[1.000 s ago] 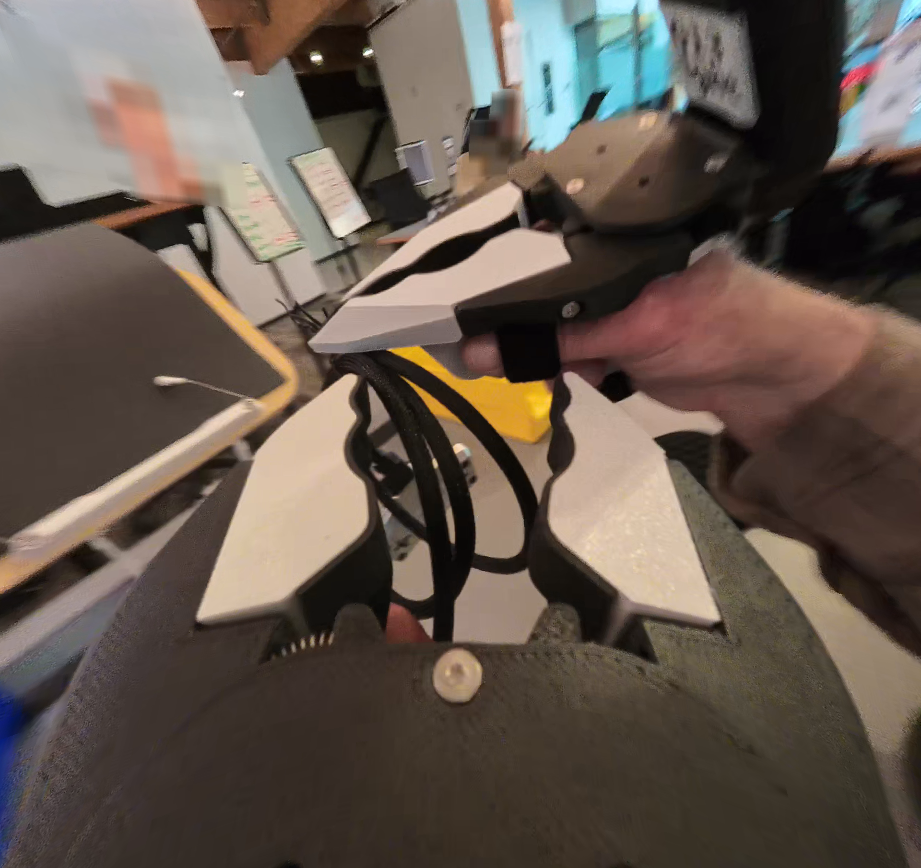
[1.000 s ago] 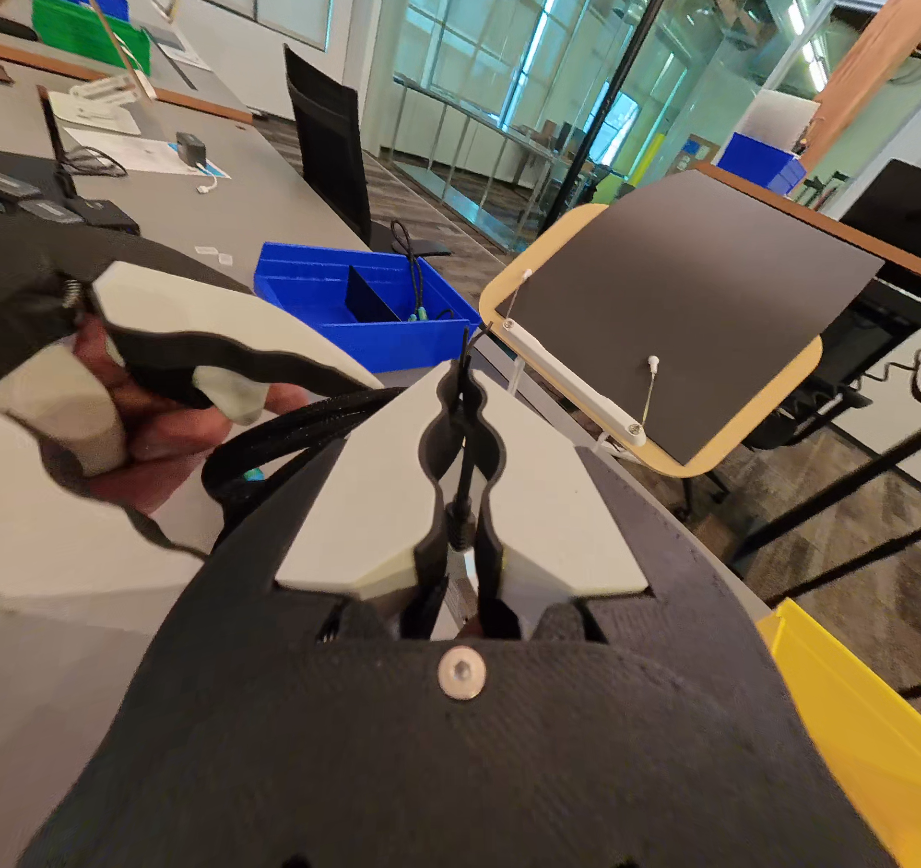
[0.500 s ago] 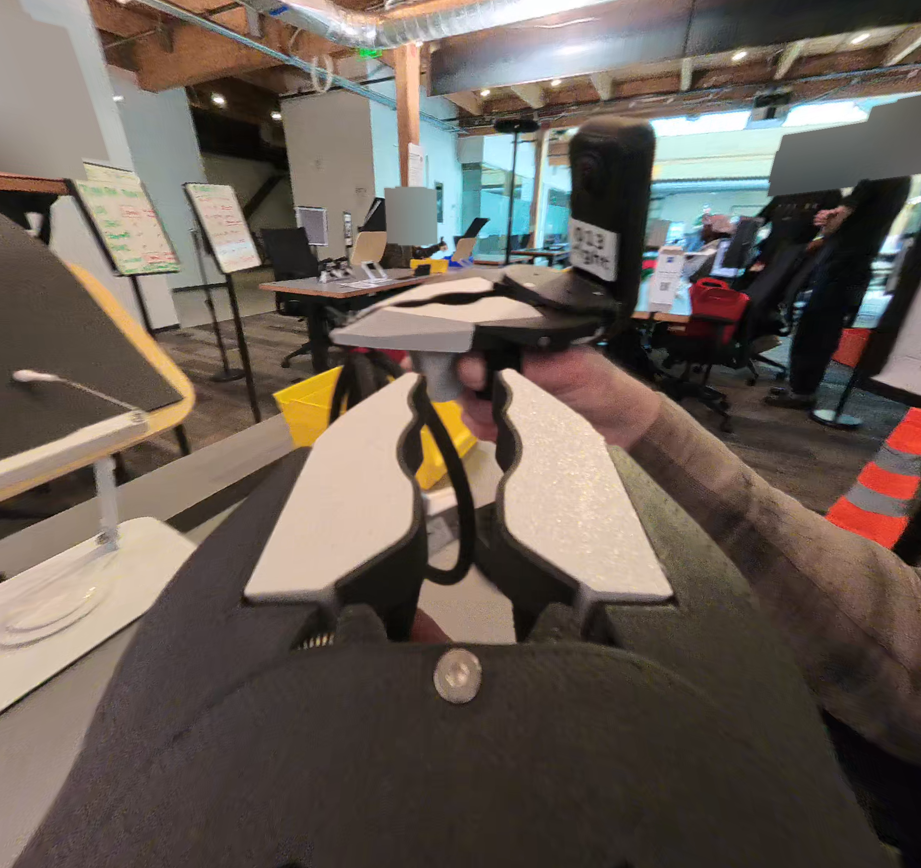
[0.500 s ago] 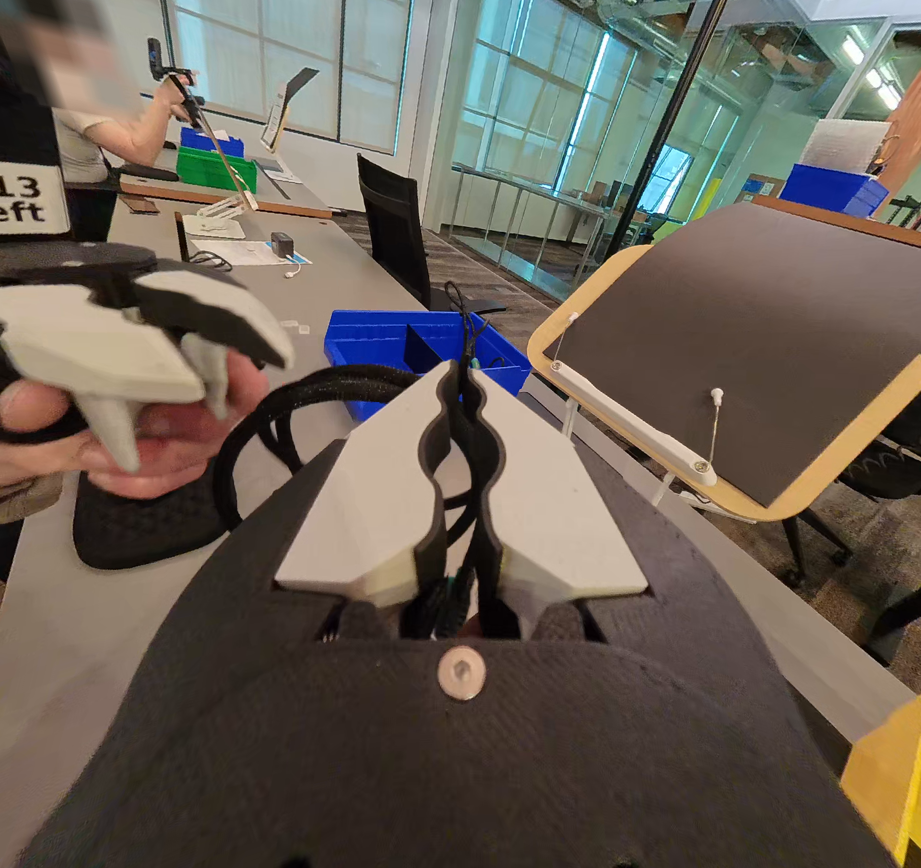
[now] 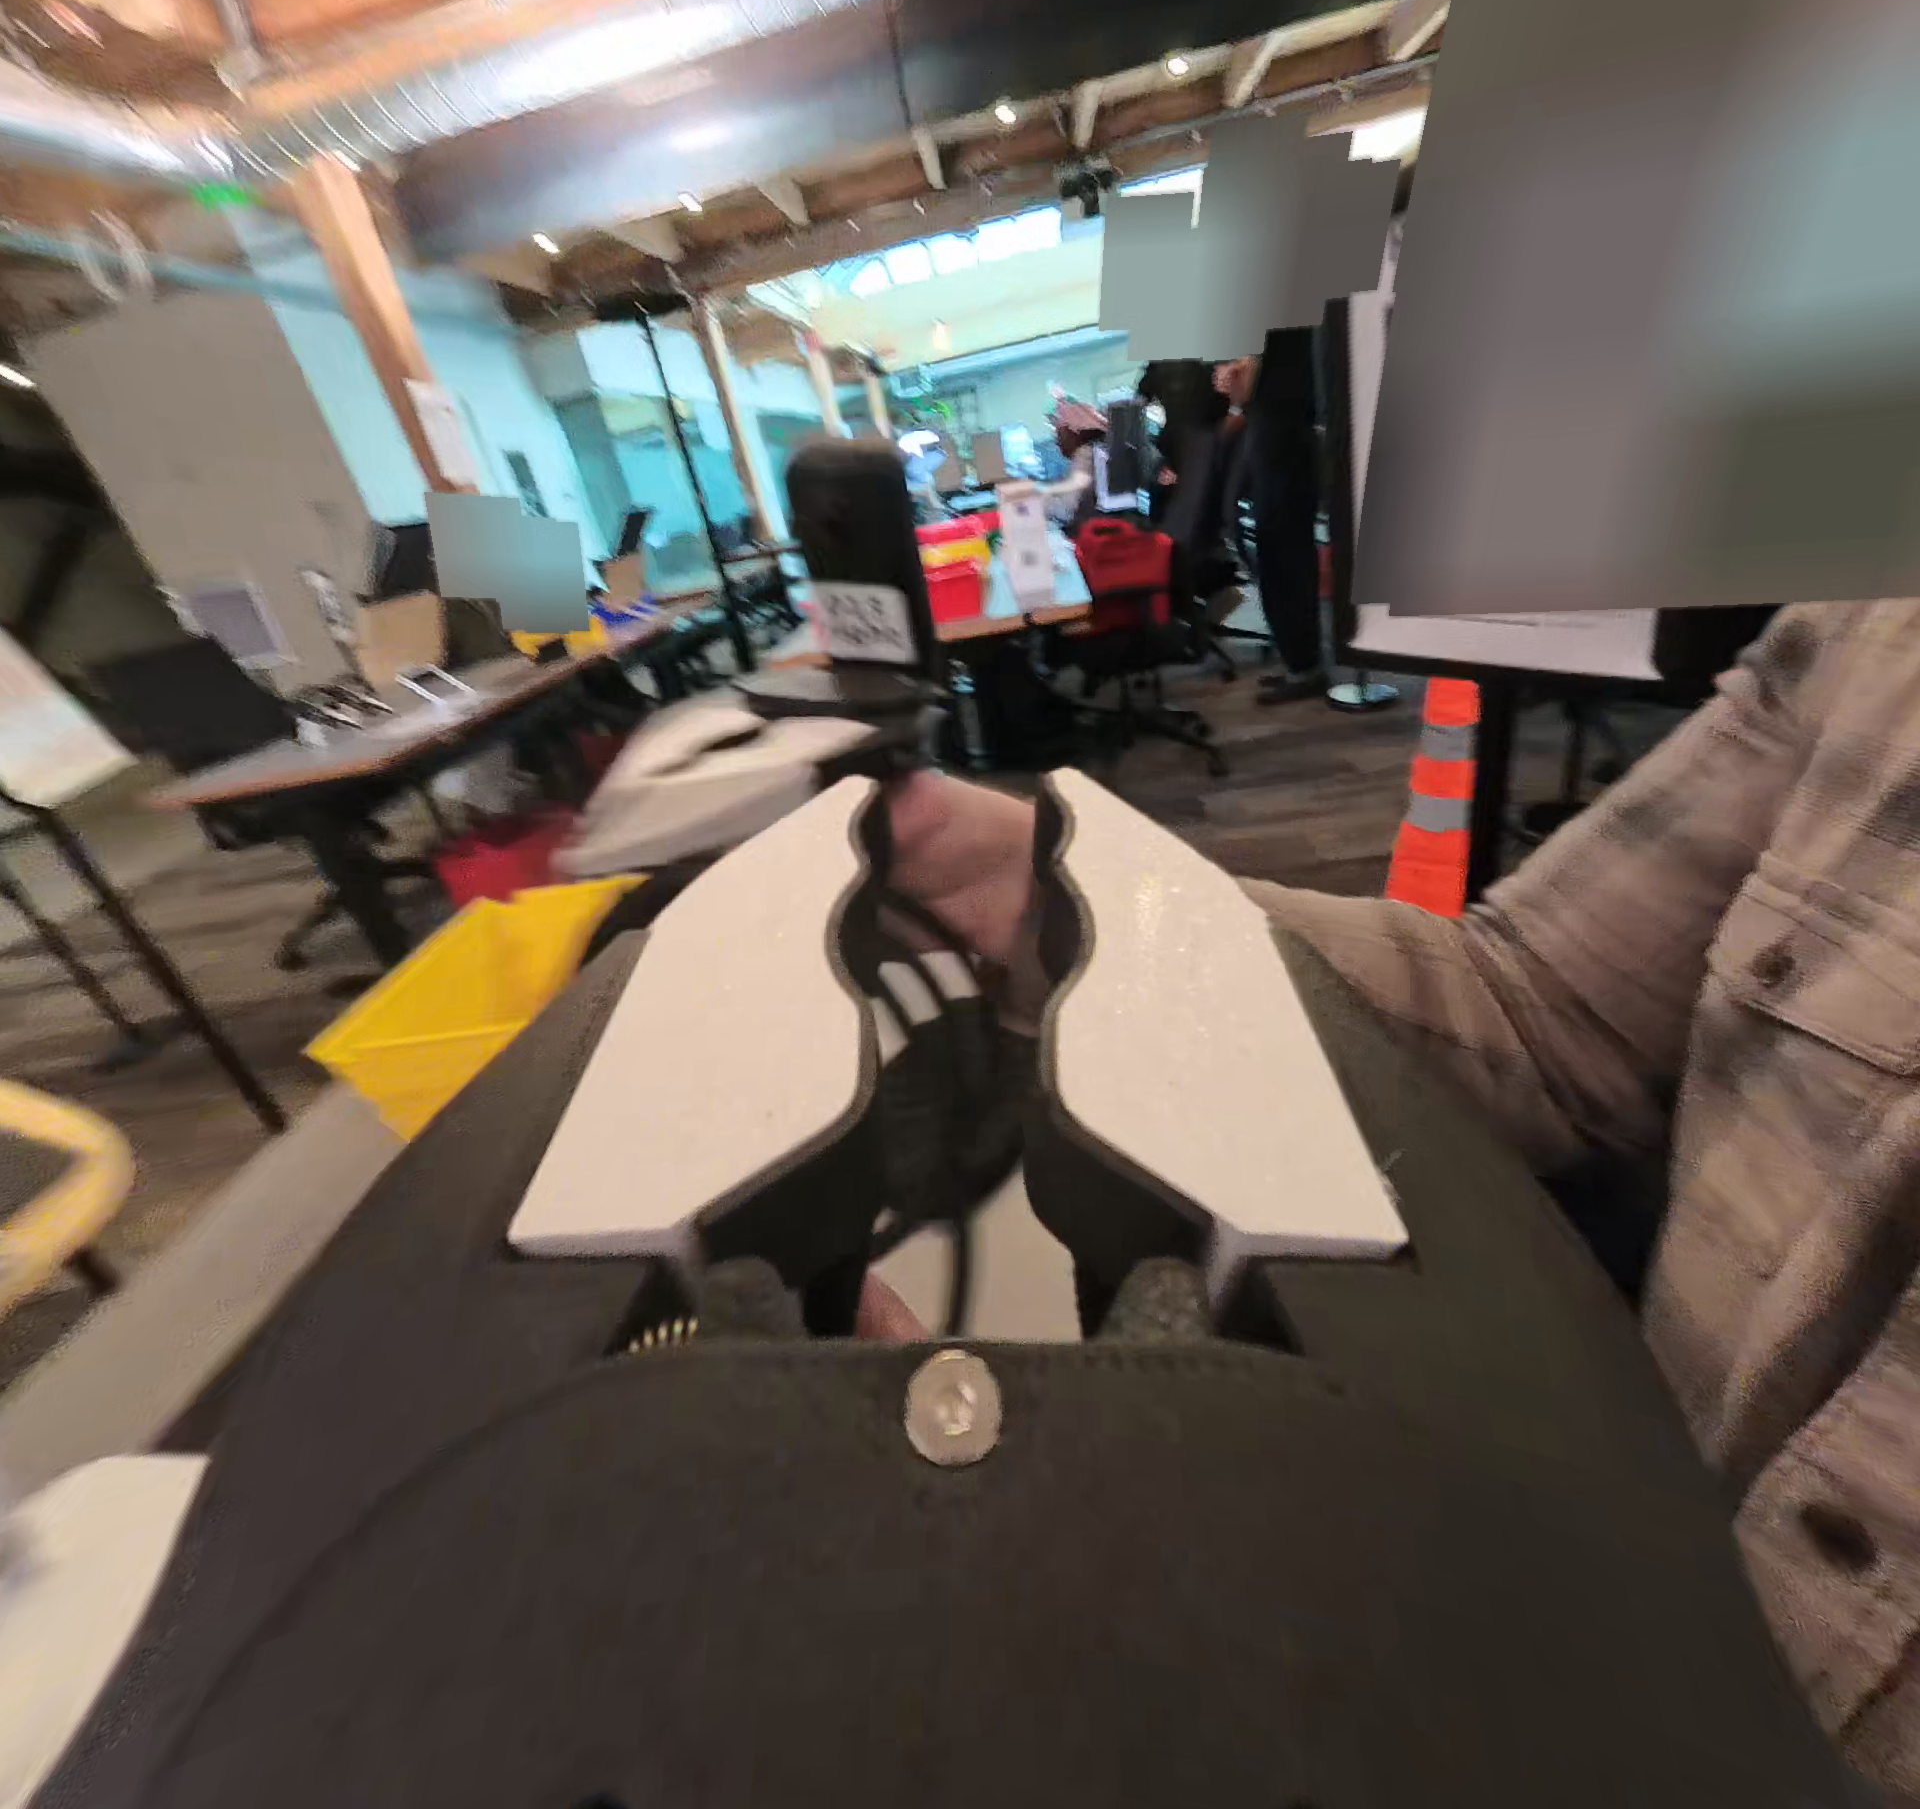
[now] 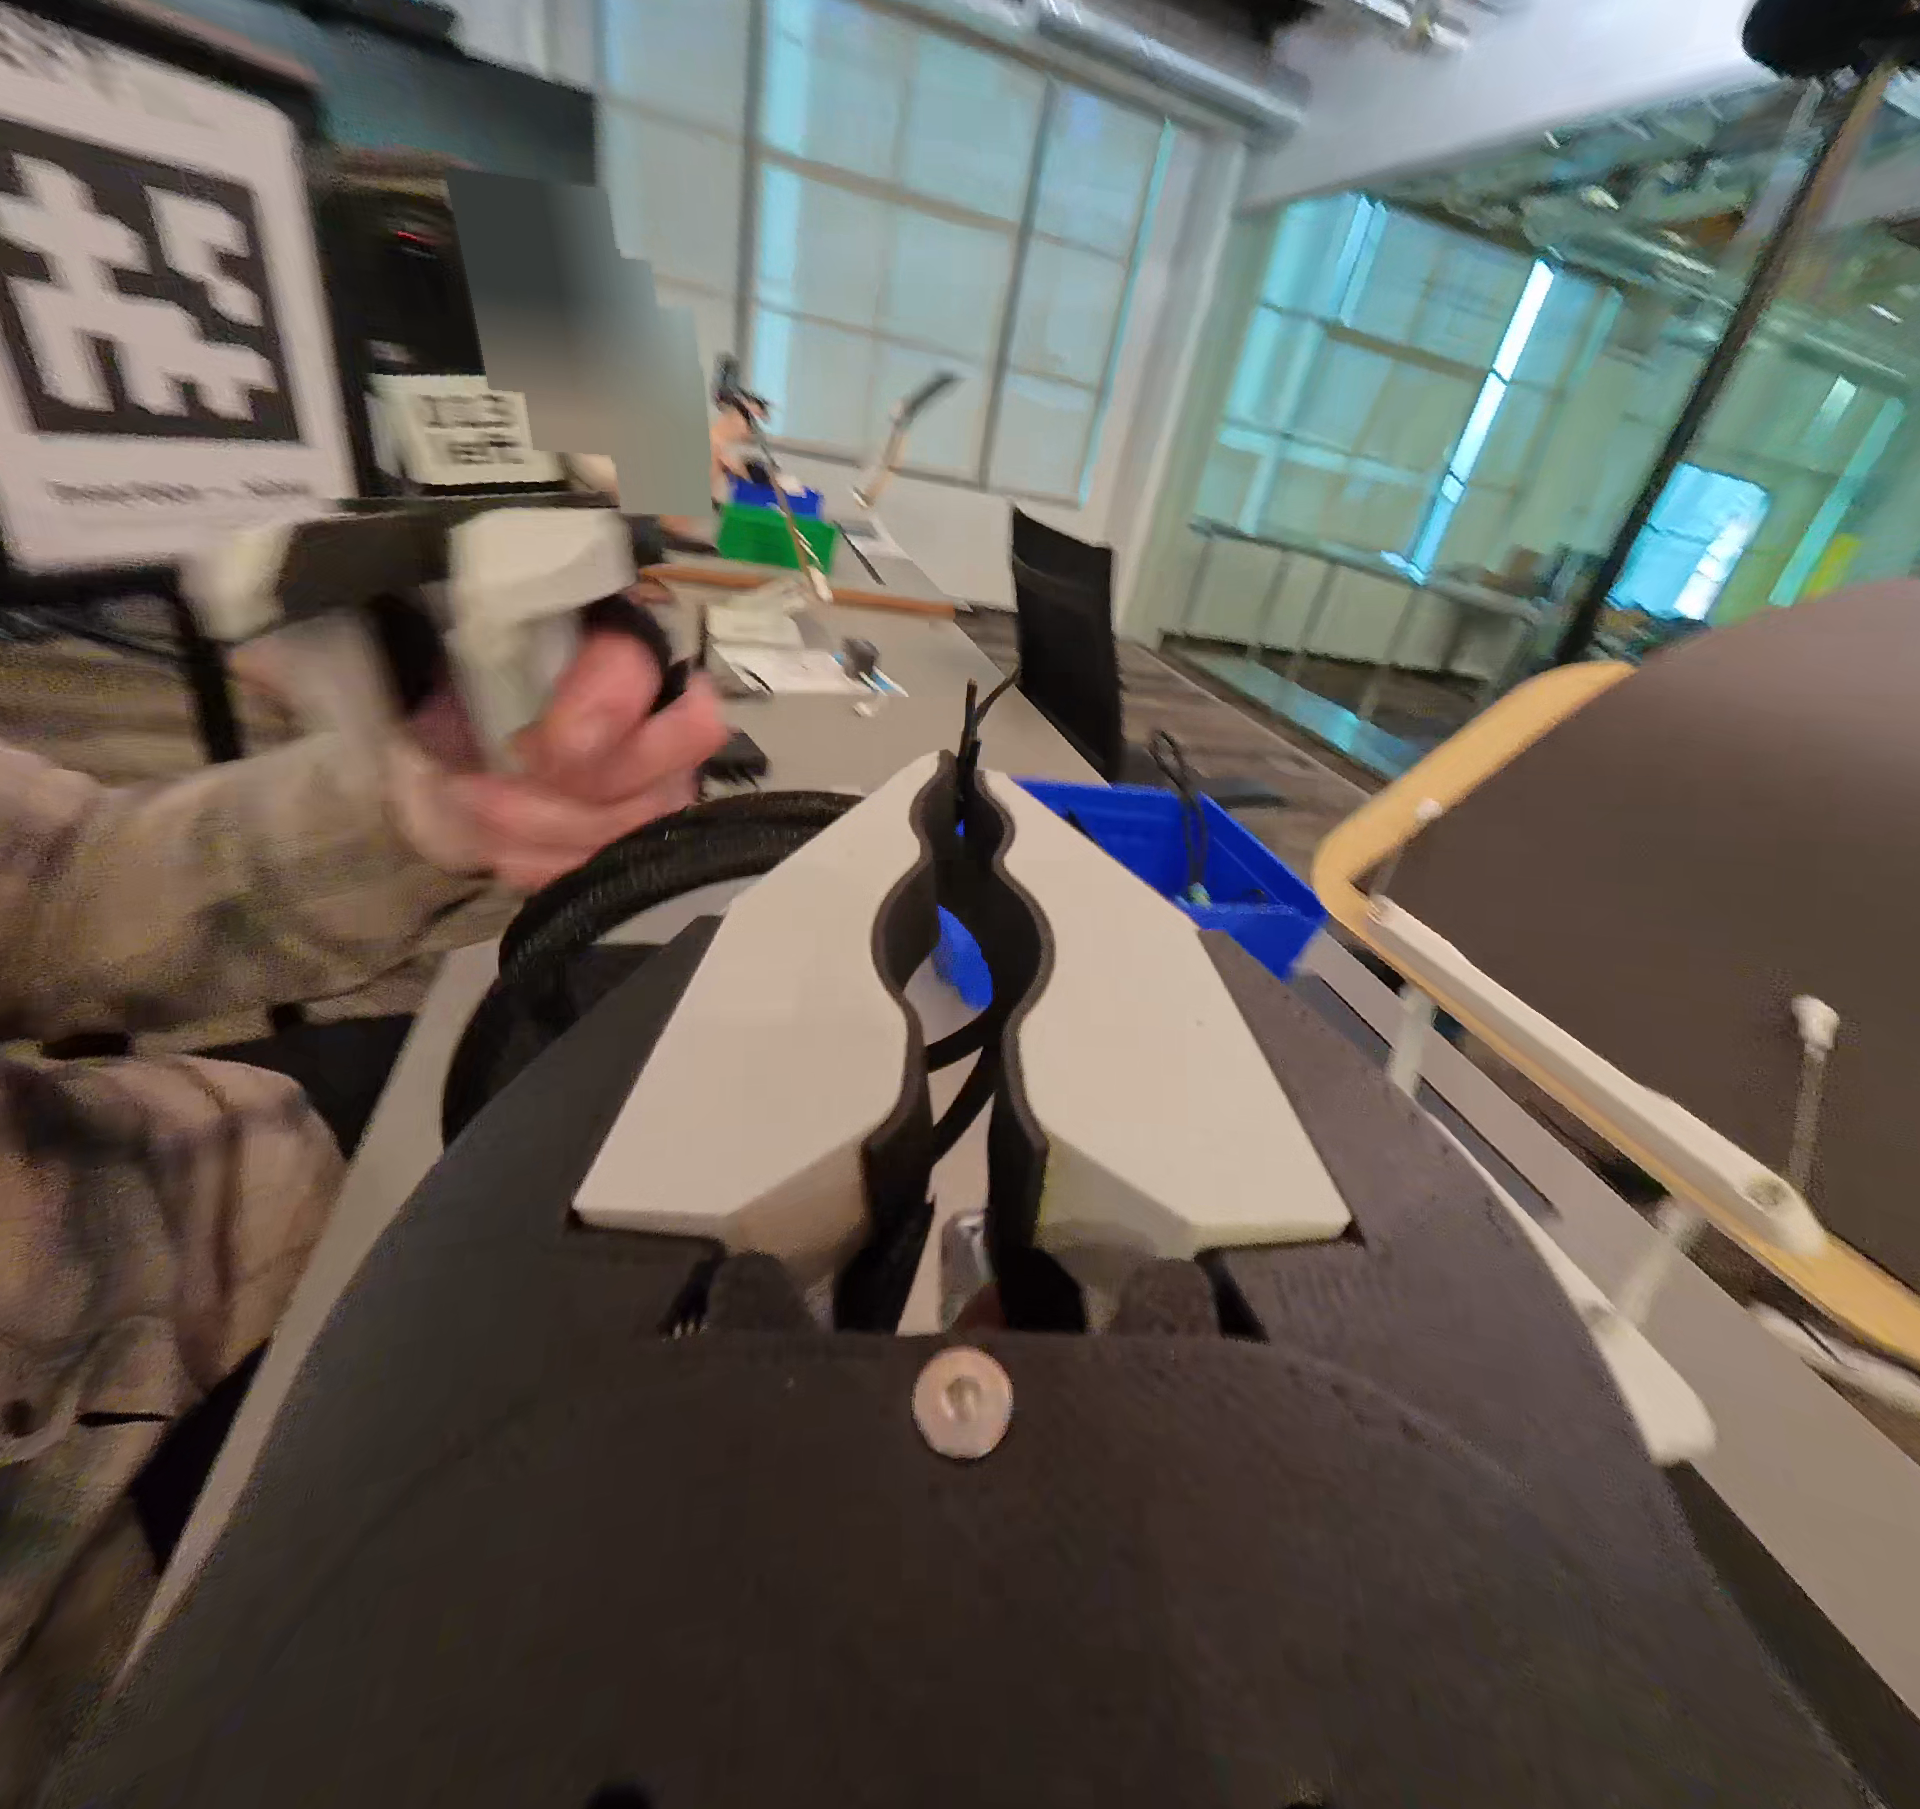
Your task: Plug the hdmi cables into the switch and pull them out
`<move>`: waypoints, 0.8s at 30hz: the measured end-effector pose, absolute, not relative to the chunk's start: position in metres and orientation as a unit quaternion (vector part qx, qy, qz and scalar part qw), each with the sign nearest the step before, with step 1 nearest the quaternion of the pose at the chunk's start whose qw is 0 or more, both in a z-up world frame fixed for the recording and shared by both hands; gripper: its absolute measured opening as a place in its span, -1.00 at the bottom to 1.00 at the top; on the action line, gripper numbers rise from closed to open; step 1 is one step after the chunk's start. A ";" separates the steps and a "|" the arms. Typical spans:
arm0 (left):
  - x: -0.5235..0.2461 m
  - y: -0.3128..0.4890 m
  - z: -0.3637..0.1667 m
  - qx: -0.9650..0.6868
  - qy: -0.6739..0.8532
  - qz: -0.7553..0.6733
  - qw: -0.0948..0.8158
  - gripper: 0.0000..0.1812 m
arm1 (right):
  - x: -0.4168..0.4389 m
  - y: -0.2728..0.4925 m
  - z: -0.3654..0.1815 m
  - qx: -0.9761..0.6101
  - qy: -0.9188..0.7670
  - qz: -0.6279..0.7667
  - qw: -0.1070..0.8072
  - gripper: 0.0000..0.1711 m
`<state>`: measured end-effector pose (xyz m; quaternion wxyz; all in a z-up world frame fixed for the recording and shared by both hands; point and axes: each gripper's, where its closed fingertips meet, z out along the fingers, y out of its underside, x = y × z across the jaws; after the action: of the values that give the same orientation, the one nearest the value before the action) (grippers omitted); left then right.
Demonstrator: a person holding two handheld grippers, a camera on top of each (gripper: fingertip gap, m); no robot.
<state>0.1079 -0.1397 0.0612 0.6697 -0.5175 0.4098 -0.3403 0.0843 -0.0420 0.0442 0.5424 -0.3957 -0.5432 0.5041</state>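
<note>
My left gripper (image 5: 956, 803) is held in the air, its jaws a little apart. A black braided HDMI cable (image 5: 883, 886) runs loosely between its fingers, not pinched. My right gripper (image 6: 961, 783) is shut on a thin black part of the cable bundle, whose end sticks out past the fingertips (image 6: 971, 720). The thick braided cable (image 6: 644, 876) loops off to the left of it. A metal plug (image 6: 961, 1250) shows low between the right fingers. Each gripper shows blurred in the other's view, the right in the left wrist view (image 5: 707, 783), the left in the right wrist view (image 6: 468, 596). No switch is in view.
A grey table (image 6: 935, 710) runs below. A blue bin (image 6: 1236, 876) with a cable in it stands beside a black board with a wooden rim (image 6: 1662, 876) on a white stand. A yellow bin (image 5: 468, 990) is at the left. My plaid sleeve (image 5: 1662, 980) fills the right. The tips of one gripper are about 10 cm away from the tips of the other.
My left jaws have narrowed from wide open. Both grippers have swung round and tilted up toward the room. The right stays shut on the cable. The two grippers have moved further apart.
</note>
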 end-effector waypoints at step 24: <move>0.089 0.004 -0.012 -0.640 0.428 -0.145 0.622 -0.90 | 0.088 -0.049 0.043 -0.376 -0.551 0.543 0.510 -1.00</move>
<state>0.0888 0.0041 -0.0123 0.6217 -0.6396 0.4281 -0.1450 0.0876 -0.0494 0.0434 0.5095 -0.3764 -0.5508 0.5434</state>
